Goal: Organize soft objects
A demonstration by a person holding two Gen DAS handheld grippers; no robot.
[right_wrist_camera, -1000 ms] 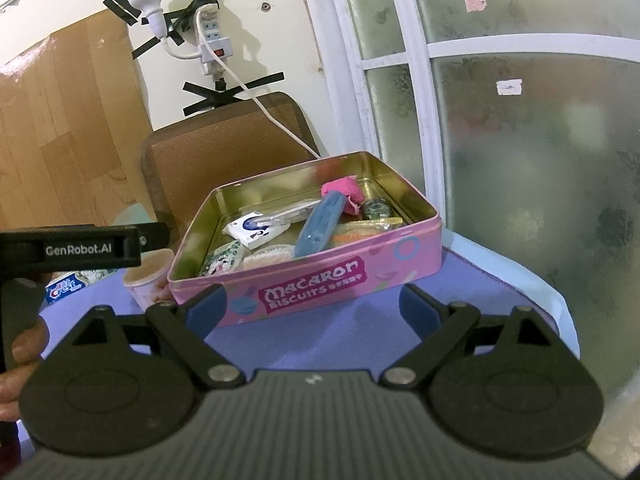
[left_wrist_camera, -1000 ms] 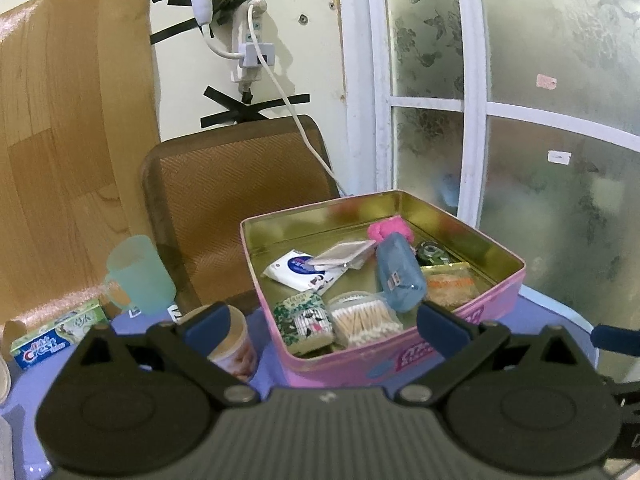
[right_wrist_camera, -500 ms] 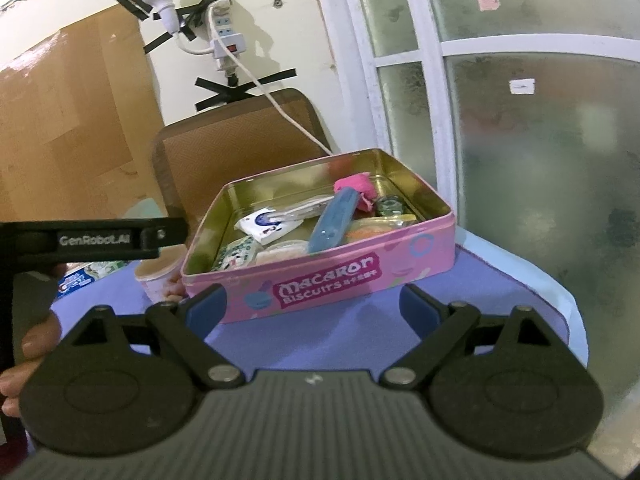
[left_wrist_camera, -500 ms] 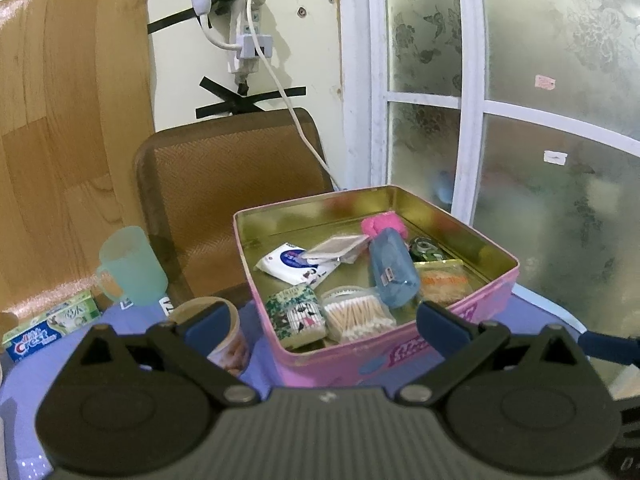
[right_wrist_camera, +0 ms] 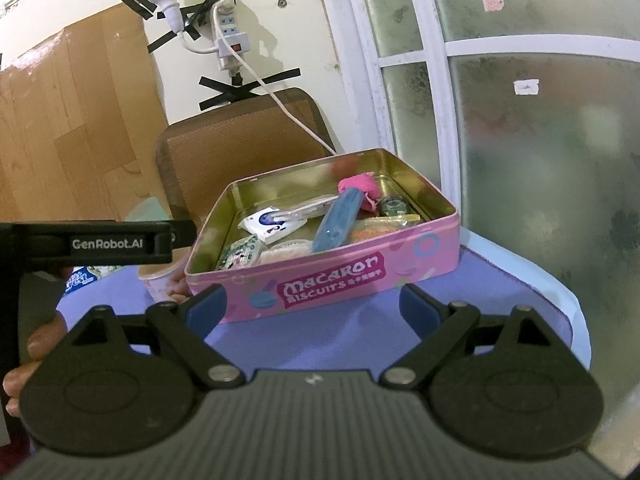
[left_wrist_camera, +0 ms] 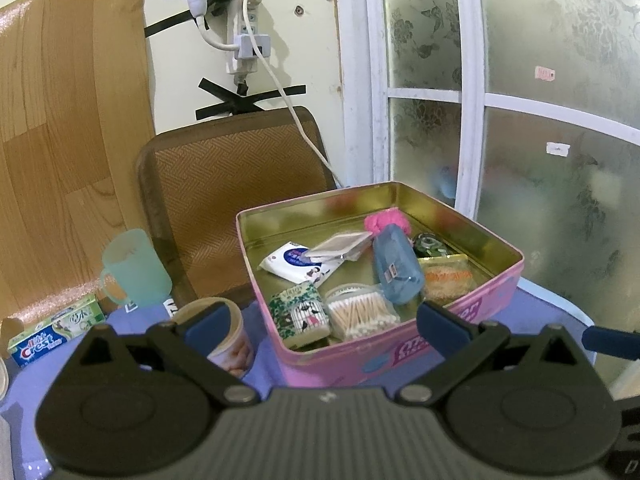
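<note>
A pink biscuit tin (left_wrist_camera: pixel 460 312) (right_wrist_camera: pixel 328 280) stands open on the purple table cover. Inside lie a blue pouch (left_wrist_camera: pixel 396 266) (right_wrist_camera: pixel 338 220), a pink fluffy ball (left_wrist_camera: pixel 386 218) (right_wrist_camera: pixel 358 186), a white tissue pack (left_wrist_camera: pixel 298 262) (right_wrist_camera: pixel 266 222), a green floral tissue pack (left_wrist_camera: pixel 298 312), a tub of cotton swabs (left_wrist_camera: pixel 360 314) and an orange snack packet (left_wrist_camera: pixel 446 276). My left gripper (left_wrist_camera: pixel 326 322) hovers open just in front of the tin's near wall, holding nothing. My right gripper (right_wrist_camera: pixel 310 306) is open and empty too, lower, before the tin's front wall. The left gripper's body (right_wrist_camera: pixel 108 242) shows in the right wrist view.
A paper cup (left_wrist_camera: pixel 224 336) stands left of the tin, with a teal mug (left_wrist_camera: pixel 134 266) and a toothpaste box (left_wrist_camera: pixel 56 334) further left. A brown chair back (left_wrist_camera: pixel 228 196) rises behind the table. A frosted glass door (left_wrist_camera: pixel 540 140) is to the right. A person's hand (right_wrist_camera: pixel 32 356) holds the left gripper.
Both wrist views have drifted slightly, so the tin sits a little differently in frame. Both grippers stay open and empty; nothing in the tin has moved.
</note>
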